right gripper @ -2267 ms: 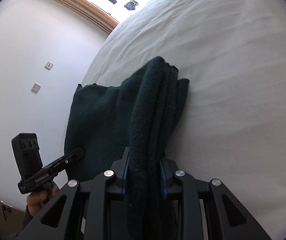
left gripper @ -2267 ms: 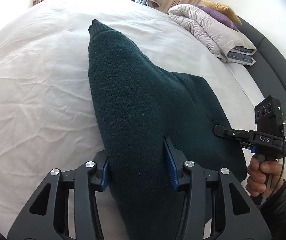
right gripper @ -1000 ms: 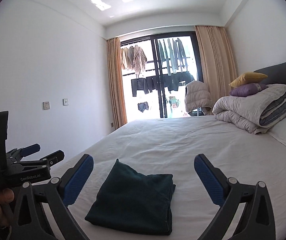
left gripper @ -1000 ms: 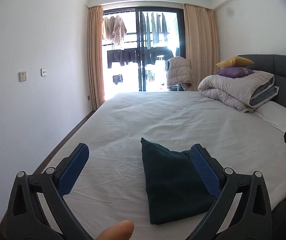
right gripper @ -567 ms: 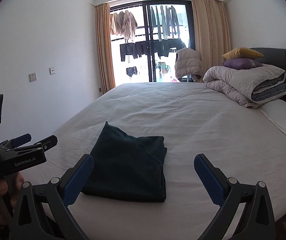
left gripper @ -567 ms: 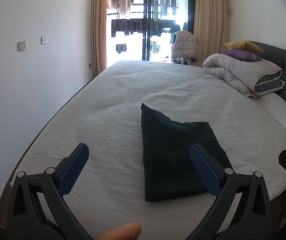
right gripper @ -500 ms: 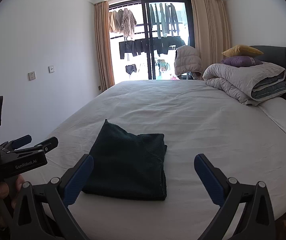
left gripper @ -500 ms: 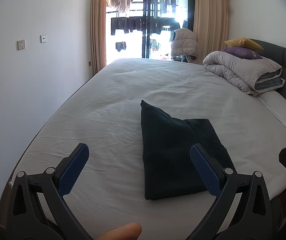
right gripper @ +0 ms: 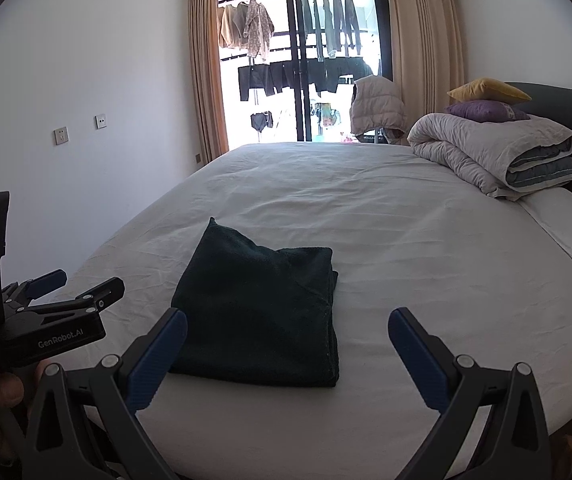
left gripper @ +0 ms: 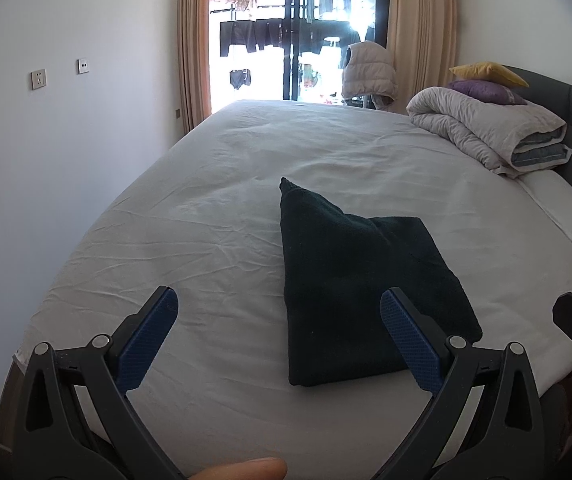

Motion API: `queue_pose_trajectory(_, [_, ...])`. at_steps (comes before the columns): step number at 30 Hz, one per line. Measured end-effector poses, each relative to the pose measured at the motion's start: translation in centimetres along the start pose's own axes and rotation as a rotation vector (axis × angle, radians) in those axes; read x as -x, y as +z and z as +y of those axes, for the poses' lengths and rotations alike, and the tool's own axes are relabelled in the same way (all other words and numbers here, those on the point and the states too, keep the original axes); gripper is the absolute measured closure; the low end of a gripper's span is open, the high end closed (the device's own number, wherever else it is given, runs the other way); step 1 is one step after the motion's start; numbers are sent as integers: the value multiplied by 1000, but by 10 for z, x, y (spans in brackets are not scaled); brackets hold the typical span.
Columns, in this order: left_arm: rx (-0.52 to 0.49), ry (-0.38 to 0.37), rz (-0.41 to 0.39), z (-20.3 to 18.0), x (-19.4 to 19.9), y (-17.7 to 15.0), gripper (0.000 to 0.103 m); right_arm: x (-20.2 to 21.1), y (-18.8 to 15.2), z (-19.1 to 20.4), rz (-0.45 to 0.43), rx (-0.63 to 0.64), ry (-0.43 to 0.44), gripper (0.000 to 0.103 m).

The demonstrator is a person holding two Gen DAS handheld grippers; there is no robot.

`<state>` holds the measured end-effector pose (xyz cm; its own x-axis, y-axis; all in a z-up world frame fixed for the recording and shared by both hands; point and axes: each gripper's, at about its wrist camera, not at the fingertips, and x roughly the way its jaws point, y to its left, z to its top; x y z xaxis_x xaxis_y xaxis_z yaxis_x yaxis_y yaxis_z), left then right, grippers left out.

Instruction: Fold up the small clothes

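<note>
While the left gripper (left gripper: 278,300) hangs above the near edge of the bed (left gripper: 214,216) with its blue pads (left gripper: 148,334) spread wide and nothing between them, a folded dark green sweater (left gripper: 362,288) lies flat on the sheet at about one o'clock. From the right wrist, the right gripper (right gripper: 286,320) is likewise spread and empty; the sweater sits at eleven o'clock, the left gripper at nine, a rolled quilt (right gripper: 494,148) at two.

A dark green knit garment (left gripper: 358,280) lies folded into a thick rectangle near the bed's (left gripper: 246,168) near edge, one far corner poking up.
</note>
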<state>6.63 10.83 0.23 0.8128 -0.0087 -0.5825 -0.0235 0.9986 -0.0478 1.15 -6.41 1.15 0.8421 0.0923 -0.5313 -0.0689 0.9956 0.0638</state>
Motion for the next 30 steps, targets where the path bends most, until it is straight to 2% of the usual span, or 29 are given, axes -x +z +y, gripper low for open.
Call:
queue_pose_trajectory(20, [4,6,30,3,-13,-4,0,-6,-5,0,27,-12,13,0])
queue_pose_trajectory(30, [-12,16,16,0,-15,-7,0,-9,-8,-2,40,-26,21,0])
